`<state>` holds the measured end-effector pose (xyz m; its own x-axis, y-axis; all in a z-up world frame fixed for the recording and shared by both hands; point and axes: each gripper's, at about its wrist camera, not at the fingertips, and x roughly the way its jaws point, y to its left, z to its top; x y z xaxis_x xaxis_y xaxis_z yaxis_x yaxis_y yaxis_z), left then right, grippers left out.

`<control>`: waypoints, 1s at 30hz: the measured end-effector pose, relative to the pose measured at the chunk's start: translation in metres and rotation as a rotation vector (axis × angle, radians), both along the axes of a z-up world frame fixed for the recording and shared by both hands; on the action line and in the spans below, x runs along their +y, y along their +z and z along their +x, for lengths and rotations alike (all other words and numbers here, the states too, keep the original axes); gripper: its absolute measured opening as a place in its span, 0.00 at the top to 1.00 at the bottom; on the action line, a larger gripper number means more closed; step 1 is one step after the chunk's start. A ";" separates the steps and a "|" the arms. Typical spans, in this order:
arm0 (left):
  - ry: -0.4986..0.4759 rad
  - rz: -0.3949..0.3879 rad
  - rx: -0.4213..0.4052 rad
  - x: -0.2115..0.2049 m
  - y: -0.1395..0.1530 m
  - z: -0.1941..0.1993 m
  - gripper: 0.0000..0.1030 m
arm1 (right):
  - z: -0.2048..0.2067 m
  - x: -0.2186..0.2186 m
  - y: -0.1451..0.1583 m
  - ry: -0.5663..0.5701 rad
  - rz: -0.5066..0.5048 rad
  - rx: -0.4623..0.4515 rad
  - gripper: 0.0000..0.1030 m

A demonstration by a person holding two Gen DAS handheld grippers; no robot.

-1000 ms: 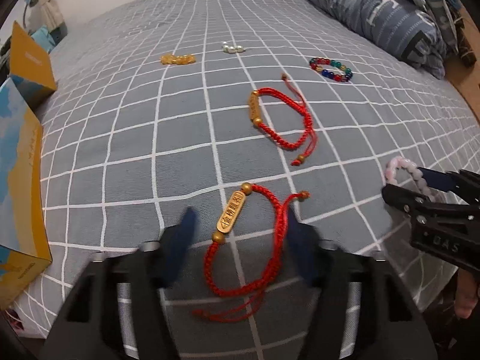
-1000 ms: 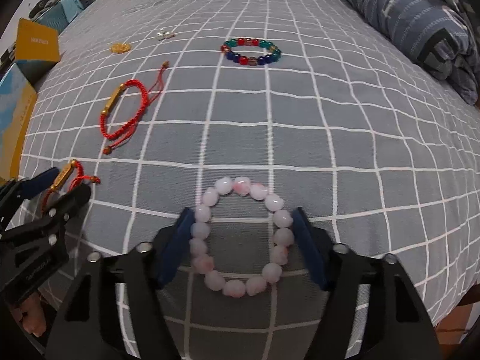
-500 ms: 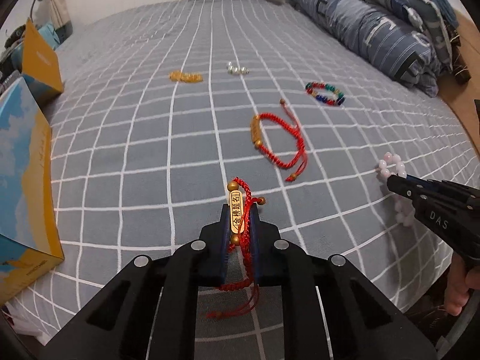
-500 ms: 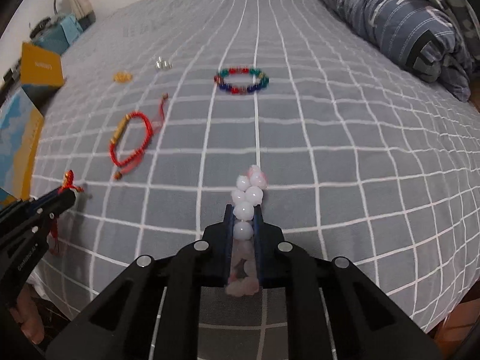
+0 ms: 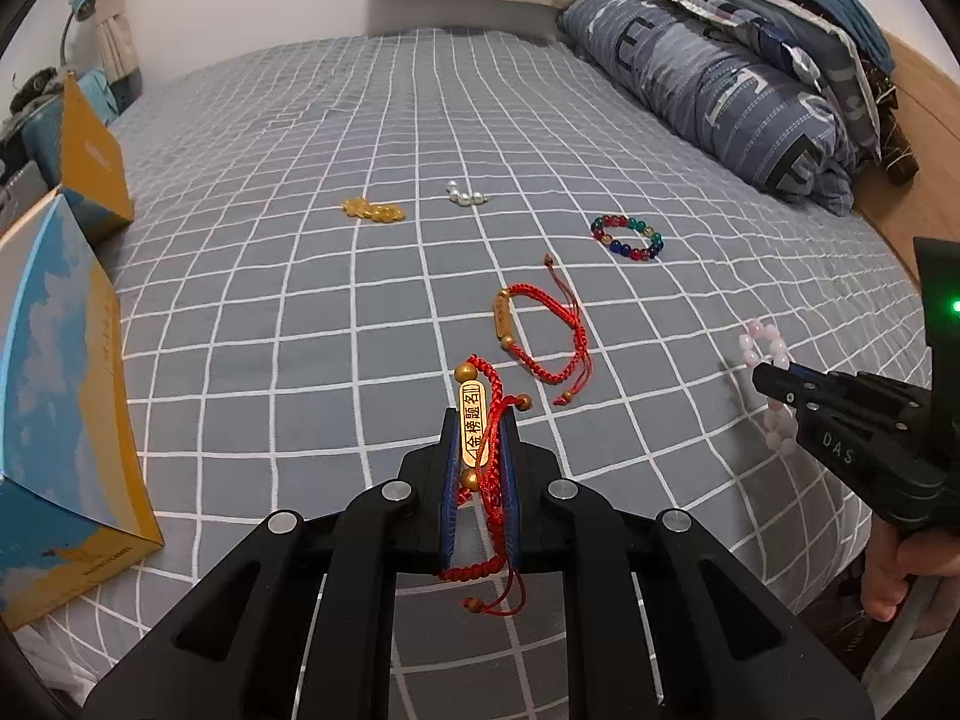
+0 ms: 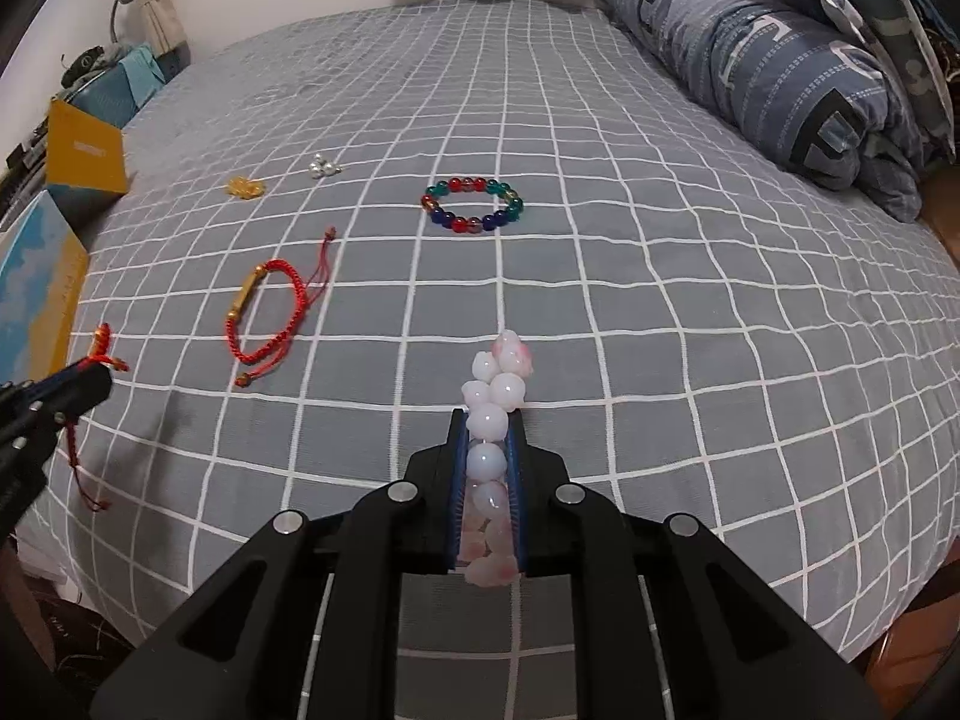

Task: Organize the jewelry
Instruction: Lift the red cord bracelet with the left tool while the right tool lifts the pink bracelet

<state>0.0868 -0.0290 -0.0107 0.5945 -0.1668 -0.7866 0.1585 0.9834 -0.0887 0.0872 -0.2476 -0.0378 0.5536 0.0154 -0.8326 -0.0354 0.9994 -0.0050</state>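
My left gripper (image 5: pixel 479 420) is shut on a red cord bracelet with a gold plate (image 5: pixel 471 414), held just above the grey checked bedspread (image 5: pixel 300 330). My right gripper (image 6: pixel 487 423) is shut on a pink bead bracelet (image 6: pixel 487 420), which sticks out past its tips. In the left wrist view the right gripper (image 5: pixel 765 375) shows at the right edge with the pink bead bracelet (image 5: pixel 762 342). A second red cord bracelet (image 5: pixel 540 330) (image 6: pixel 264 312), a multicoloured bead bracelet (image 5: pixel 627 237) (image 6: pixel 473 205), amber beads (image 5: pixel 372 211) (image 6: pixel 245 187) and pearl beads (image 5: pixel 463 195) (image 6: pixel 324 167) lie on the bed.
An open blue and yellow box (image 5: pixel 54 396) stands at the left edge of the bed, with a yellow box (image 5: pixel 96 162) behind it. A folded striped duvet (image 5: pixel 720 84) lies at the far right. A person's hand (image 5: pixel 894 570) holds the right gripper's handle.
Both grippers went from open around their bracelets to shut on them, then rose off the bedspread with the bracelets in them.
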 end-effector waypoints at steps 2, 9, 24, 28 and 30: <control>0.004 0.012 -0.014 0.002 0.004 -0.001 0.89 | -0.001 0.000 0.005 -0.006 0.008 -0.009 0.89; 0.014 0.023 -0.058 0.010 0.022 -0.008 0.89 | -0.005 0.001 0.025 -0.014 0.016 -0.061 0.89; 0.063 0.015 -0.100 0.041 0.052 -0.020 0.89 | -0.002 0.020 0.037 0.020 0.004 -0.102 0.89; 0.098 0.013 -0.104 0.060 0.058 -0.020 0.89 | -0.007 0.027 0.043 0.034 0.015 -0.114 0.89; 0.113 0.010 -0.106 0.070 0.063 -0.021 0.89 | -0.007 0.030 0.042 0.044 0.016 -0.107 0.89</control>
<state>0.0657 0.0406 0.0524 0.6888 -0.0866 -0.7198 0.0543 0.9962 -0.0679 0.0802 -0.2177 0.0046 0.6381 0.0543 -0.7681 -0.0790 0.9969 0.0048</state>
